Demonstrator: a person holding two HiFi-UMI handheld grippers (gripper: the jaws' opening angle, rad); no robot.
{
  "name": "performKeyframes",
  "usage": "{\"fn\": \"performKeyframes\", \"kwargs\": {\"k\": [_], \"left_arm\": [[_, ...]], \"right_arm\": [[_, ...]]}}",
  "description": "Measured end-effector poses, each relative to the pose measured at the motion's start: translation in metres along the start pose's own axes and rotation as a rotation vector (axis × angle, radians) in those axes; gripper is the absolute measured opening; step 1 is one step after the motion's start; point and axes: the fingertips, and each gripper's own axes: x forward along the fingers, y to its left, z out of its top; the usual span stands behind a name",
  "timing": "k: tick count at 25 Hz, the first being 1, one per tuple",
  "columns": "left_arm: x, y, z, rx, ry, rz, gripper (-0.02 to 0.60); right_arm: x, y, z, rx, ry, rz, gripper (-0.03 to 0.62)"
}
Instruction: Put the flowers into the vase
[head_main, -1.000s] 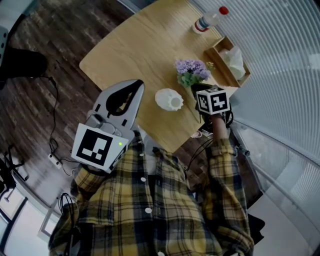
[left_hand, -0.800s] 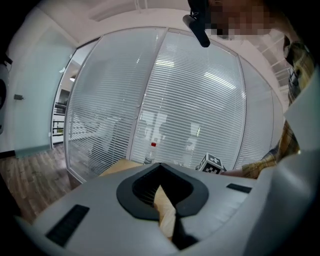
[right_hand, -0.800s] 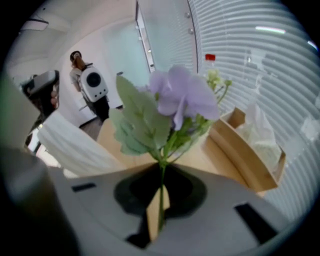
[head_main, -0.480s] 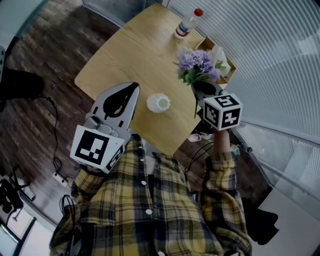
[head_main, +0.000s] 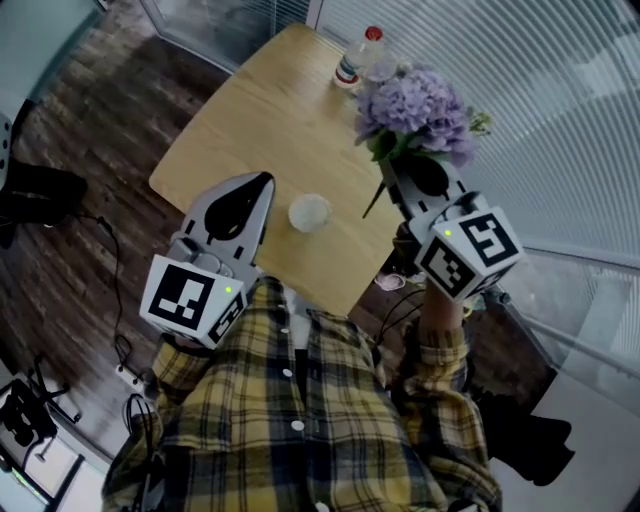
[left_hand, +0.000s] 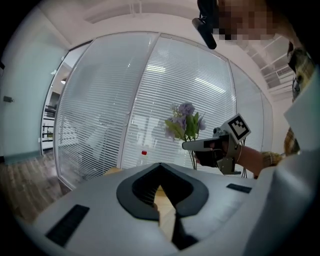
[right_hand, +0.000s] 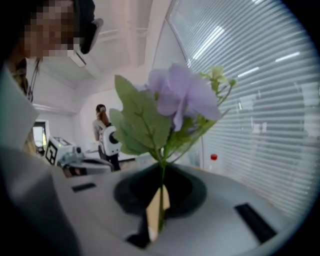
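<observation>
A bunch of purple flowers (head_main: 415, 105) with green leaves is held high above the right side of the wooden table (head_main: 250, 110). My right gripper (head_main: 400, 172) is shut on its thin green stem (right_hand: 161, 200), and the stem's lower end sticks out below the jaws. The blooms (right_hand: 182, 95) fill the right gripper view. A small white vase (head_main: 309, 213) stands on the table near its front edge, down and left of the flowers. My left gripper (head_main: 265, 182) hovers just left of the vase, shut and holding nothing. The left gripper view shows the flowers (left_hand: 186, 122) raised at its right.
A clear bottle with a red cap (head_main: 355, 62) stands at the table's far edge. A glass wall with white blinds (head_main: 560, 110) runs along the right. Dark wood floor with cables (head_main: 110, 260) lies to the left. A person (right_hand: 102, 125) stands far off.
My right gripper has lifted the flowers from table height beside the vase to well above it, closer to the head camera. The left gripper has risen only slightly.
</observation>
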Motion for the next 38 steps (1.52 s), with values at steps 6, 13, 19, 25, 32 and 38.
{"fn": "performKeyframes", "kwargs": {"k": [6, 13, 19, 25, 32, 38], "left_arm": [[-0.001, 0.003, 0.001, -0.004, -0.004, 0.006, 0.008], [0.009, 0.002, 0.010, -0.009, -0.002, 0.015, 0.008], [0.000, 0.006, 0.002, -0.007, -0.001, 0.019, 0.008], [-0.004, 0.008, -0.002, -0.009, 0.001, 0.034, 0.008], [-0.004, 0.012, -0.007, -0.014, 0.012, 0.044, 0.008], [-0.005, 0.017, -0.013, -0.021, 0.022, 0.051, 0.008]], "right_arm": [[-0.005, 0.034, 0.049, -0.036, -0.134, 0.060, 0.020], [-0.013, 0.063, 0.086, -0.049, -0.251, 0.143, 0.020], [-0.016, 0.082, 0.067, -0.043, -0.340, 0.178, 0.020], [-0.017, 0.084, 0.035, -0.047, -0.373, 0.198, 0.020], [-0.006, 0.079, -0.008, -0.085, -0.368, 0.204, 0.020], [0.012, 0.075, -0.045, -0.039, -0.318, 0.225, 0.020]]}}
